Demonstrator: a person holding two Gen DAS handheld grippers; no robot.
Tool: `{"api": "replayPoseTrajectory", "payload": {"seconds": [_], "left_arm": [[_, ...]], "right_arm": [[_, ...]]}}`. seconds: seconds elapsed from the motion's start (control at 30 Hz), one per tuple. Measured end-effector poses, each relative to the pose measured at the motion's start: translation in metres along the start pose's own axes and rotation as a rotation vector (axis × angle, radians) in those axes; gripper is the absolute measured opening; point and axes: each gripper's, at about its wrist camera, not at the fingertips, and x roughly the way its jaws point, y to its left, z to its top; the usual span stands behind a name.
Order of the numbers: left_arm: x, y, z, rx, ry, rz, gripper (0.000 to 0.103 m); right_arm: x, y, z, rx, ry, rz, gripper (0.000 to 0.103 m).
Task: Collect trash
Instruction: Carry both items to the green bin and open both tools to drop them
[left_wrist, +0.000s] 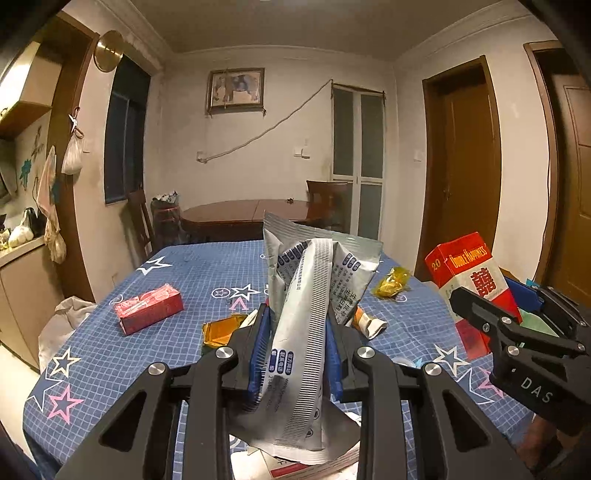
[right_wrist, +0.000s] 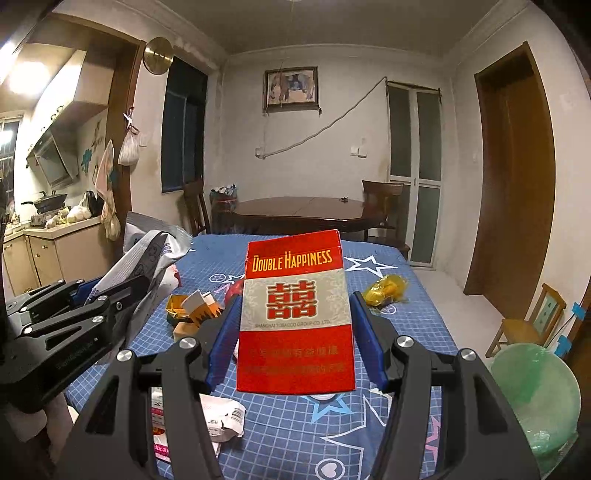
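1. Left hand-held gripper (left_wrist: 295, 343): clamped on a silver pouch (left_wrist: 314, 295), lifted clear above the counter (left_wrist: 177, 273). Pouch long axis runs roughly upright, torn top pointing up and away, bottom end trailing below the jaws.
2. Risk, left: the foil is slick and crumpled and pinched only across its middle. A quick swing toward the bin could let it slide out or fold over.
3. Loose litter on the counter: red box (left_wrist: 149, 308), gold wrapper (left_wrist: 219, 329), yellow wrapper (left_wrist: 391, 282). The trailing pouch end could drag these if carried low.
4. Right hand-held gripper (right_wrist: 295, 332): blue pads sit at both side edges of the cigarette pack (right_wrist: 295, 317). It looks gripped and raised, though contact is hard to confirm. Pack stands upright, long axis vertical, printed face toward the camera, top edge up.
5. Risk, right: an empty pack may buckle under squeeze and twist free.
6. Green-lined bin (right_wrist: 535, 398) sits low at far right. Both grippers are close together, so turning there could knock pouch against pack.
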Motion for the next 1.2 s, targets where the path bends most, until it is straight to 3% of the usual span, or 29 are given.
{"api": "replayPoseTrajectory", "payload": {"seconds": [0.13, 0.3, 0.57, 0.7, 0.97, 1.2], "left_arm": [[0.008, -0.010, 0.005, 0.017, -0.004, -0.025, 0.029], [0.022, -0.050, 0.017, 0.057, 0.004, -0.108, 0.029], [0.057, -0.155, 0.037, 0.110, 0.080, -0.319, 0.029], [0.074, -0.222, 0.038, 0.140, 0.131, -0.418, 0.029], [0.130, -0.335, 0.014, 0.203, 0.339, -0.597, 0.030], [0.179, -0.411, -0.039, 0.268, 0.515, -0.644, 0.030]], "right_arm": [[-0.007, -0.008, 0.006, 0.002, -0.008, -0.022, 0.056], [-0.019, -0.043, 0.014, 0.025, -0.004, -0.096, 0.056], [-0.040, -0.129, 0.013, 0.081, 0.063, -0.267, 0.056], [-0.049, -0.183, 0.005, 0.136, 0.140, -0.342, 0.056], [-0.042, -0.276, -0.032, 0.285, 0.332, -0.396, 0.056], [-0.021, -0.319, -0.080, 0.418, 0.478, -0.358, 0.056]]}}
